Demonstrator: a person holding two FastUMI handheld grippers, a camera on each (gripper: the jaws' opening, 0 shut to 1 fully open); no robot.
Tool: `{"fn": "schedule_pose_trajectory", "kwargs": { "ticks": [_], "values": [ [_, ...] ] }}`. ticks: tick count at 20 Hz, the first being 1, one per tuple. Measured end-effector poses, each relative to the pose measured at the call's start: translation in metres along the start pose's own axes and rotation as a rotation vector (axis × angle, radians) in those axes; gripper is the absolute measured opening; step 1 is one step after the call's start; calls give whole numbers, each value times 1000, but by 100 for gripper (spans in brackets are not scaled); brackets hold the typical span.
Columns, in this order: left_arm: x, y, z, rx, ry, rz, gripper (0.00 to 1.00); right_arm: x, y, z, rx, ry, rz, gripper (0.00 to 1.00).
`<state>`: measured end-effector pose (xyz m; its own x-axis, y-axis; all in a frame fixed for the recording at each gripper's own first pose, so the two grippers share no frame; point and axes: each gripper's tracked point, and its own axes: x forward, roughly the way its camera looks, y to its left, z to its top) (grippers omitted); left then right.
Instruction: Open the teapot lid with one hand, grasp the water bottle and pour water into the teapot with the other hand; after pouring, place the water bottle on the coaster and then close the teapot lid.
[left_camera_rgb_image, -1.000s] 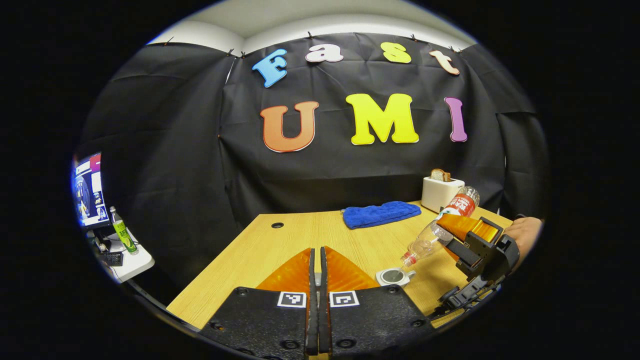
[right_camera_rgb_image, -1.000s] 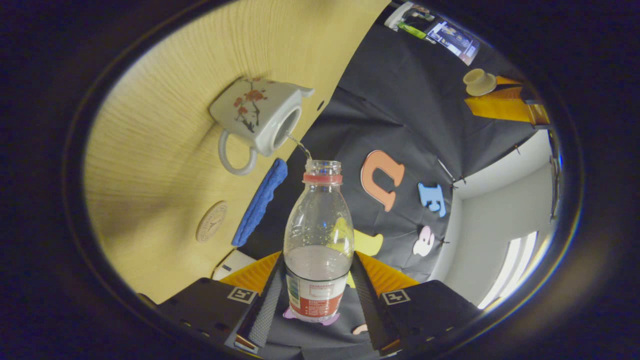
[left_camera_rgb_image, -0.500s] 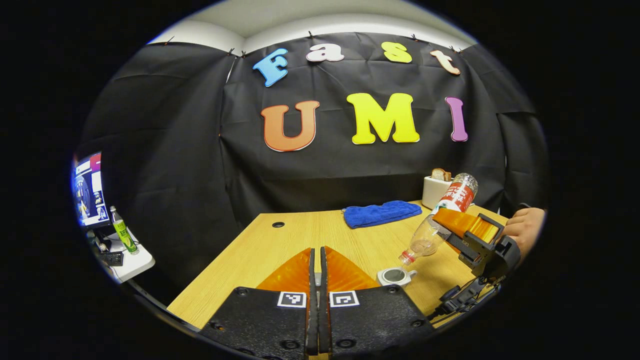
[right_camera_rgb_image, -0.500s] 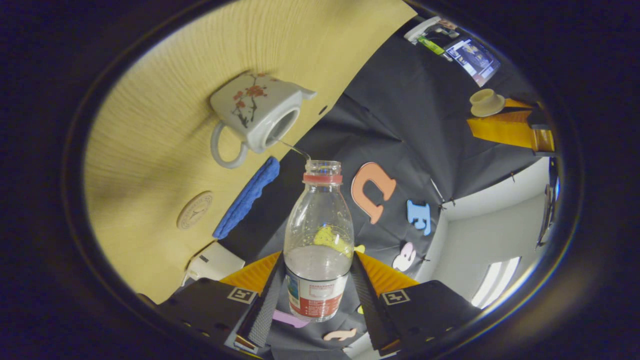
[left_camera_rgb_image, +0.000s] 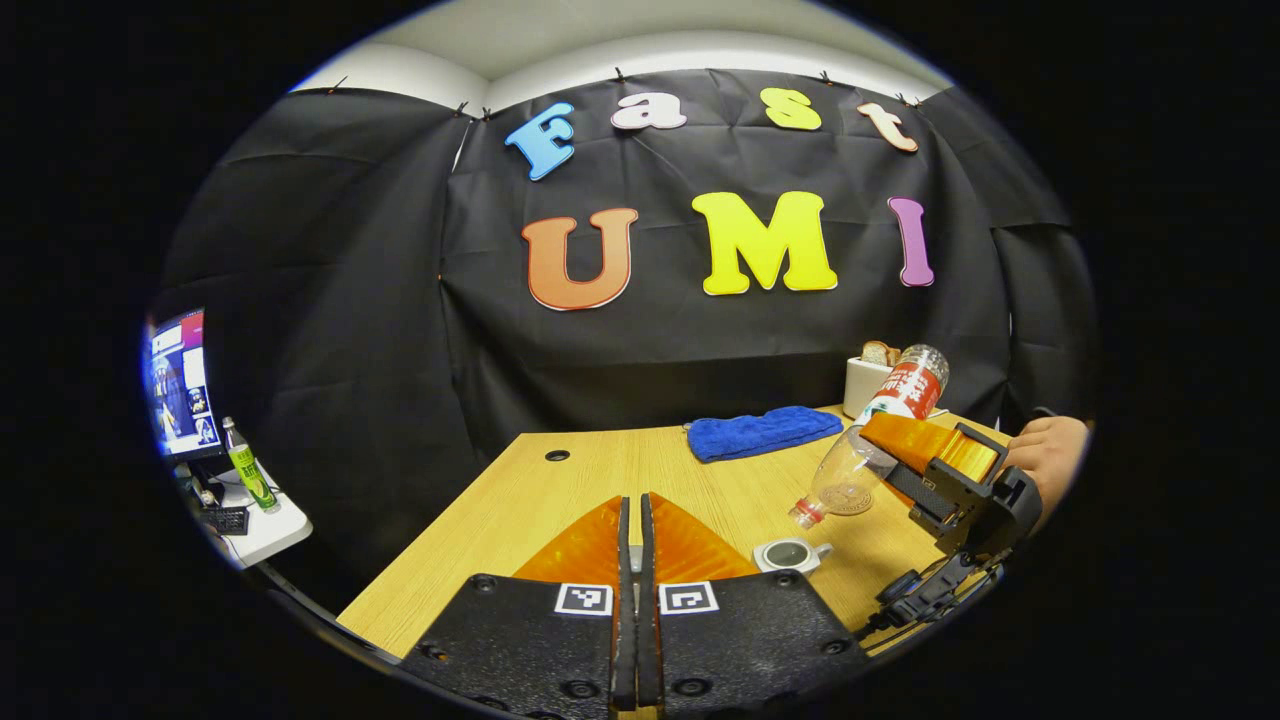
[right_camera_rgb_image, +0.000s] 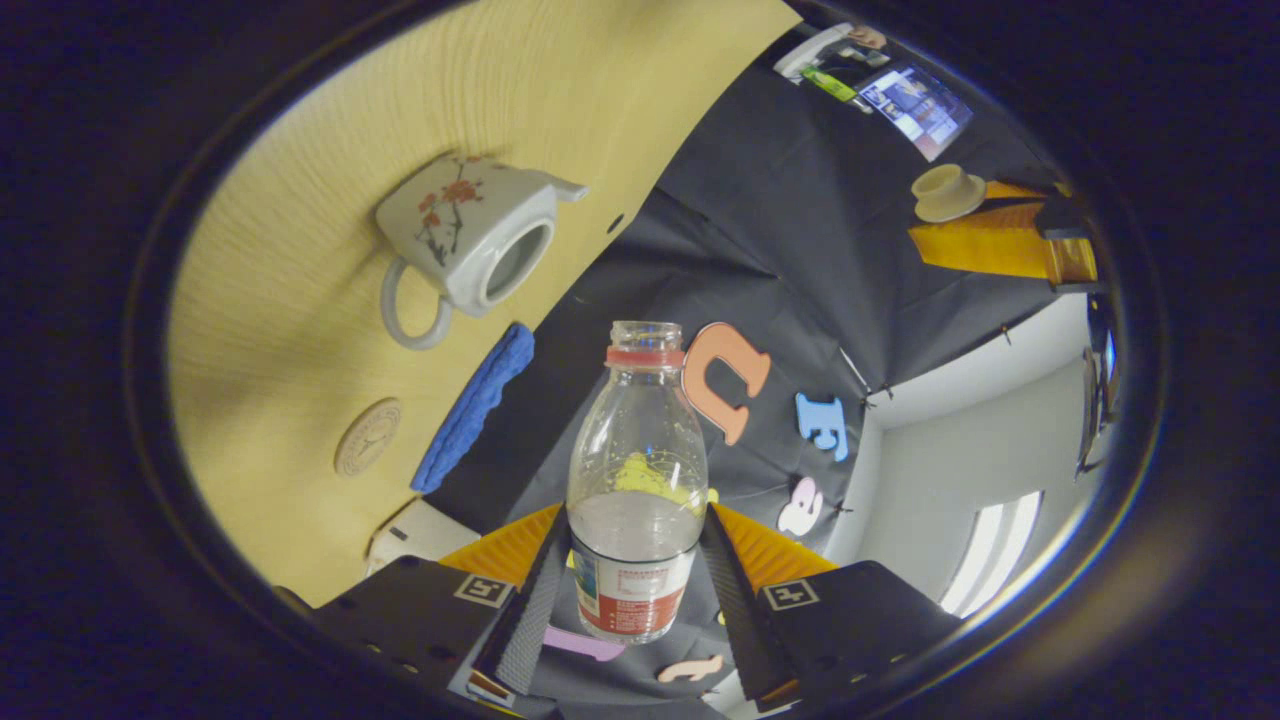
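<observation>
Your right tool (right_camera_rgb_image: 635, 590) clamps water bottle (right_camera_rgb_image: 637, 480), tilted, mouth off teapot (right_camera_rgb_image: 470, 240) at 10 o'clock. Your left tool (right_camera_rgb_image: 950, 205) pinches lid (right_camera_rgb_image: 947, 192). Risk: residual drips wetting surface (right_camera_rgb_image: 330, 200); careless swing missing coaster (right_camera_rgb_image: 367, 437) at 8 o'clock.

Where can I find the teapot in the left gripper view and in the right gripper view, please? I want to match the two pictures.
Left gripper view: the teapot stands low, right of centre, on the table, lid off, beside the left tongs.
Right gripper view: the teapot sits upper left, turned sideways by the camera, its opening facing the water bottle.
Shared landmark: the blue cloth lying beyond the teapot.
</observation>
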<state>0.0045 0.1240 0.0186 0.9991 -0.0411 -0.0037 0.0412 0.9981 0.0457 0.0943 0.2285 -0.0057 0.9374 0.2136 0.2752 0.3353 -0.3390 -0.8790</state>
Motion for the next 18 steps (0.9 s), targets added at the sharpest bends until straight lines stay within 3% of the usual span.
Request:
{"fn": "schedule_pose_trajectory", "kwargs": {
  "ticks": [2,6,11,18],
  "values": [
    [-1,3,4,1,-17,10,3,-1,23,2,138,-4,74,75],
    [-5,2,12,-21,-42,2,3,1,38,-6,476,5,108,75],
    [-1,1,7,-18,-30,5,3,6,39,-41,789,89,98,77],
    [-1,-7,7,-12,-28,-9,3,26,53,-74,1256,226,204,75]
  ]
}}
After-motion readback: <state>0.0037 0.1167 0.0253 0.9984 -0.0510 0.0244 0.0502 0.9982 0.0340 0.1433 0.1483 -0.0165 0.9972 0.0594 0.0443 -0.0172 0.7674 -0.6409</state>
